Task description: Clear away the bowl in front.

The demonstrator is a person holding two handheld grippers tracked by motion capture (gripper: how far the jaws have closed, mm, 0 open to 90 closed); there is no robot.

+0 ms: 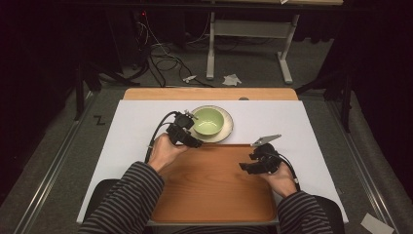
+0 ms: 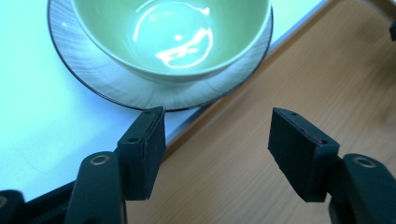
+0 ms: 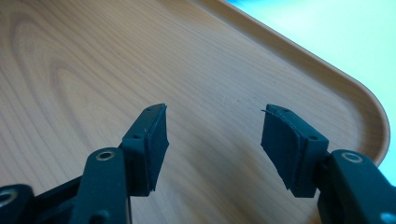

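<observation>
High view shows two tongs, one in each hand of a person with striped sleeves, and three main things on the table: one green bowl (image 1: 209, 121), one grey plate (image 1: 227, 130) under it, and one wooden tray (image 1: 214, 187) nearer to the person. The bowl stands upright in the middle of the plate, and the plate lies on the white table cover (image 1: 126, 131) just beyond the far edge of the tray. The left gripper (image 1: 191, 117) is at the near-left rim of the plate, very close to it; whether it touches the rim cannot be told. In the left gripper view the left gripper (image 2: 217, 140) has its two jaws spread wide with nothing between them, the plate (image 2: 116, 88) and bowl (image 2: 173, 37) are just ahead of the left jaw, and the tray (image 2: 280, 93) is under the right jaw. The right gripper (image 1: 245, 166) hovers over the right part of the tray, well apart from the bowl. In the right gripper view the right gripper (image 3: 214, 133) is also spread and holds nothing, with the bare tray (image 3: 93, 70) below it and the tray's rounded corner ahead to its right.
</observation>
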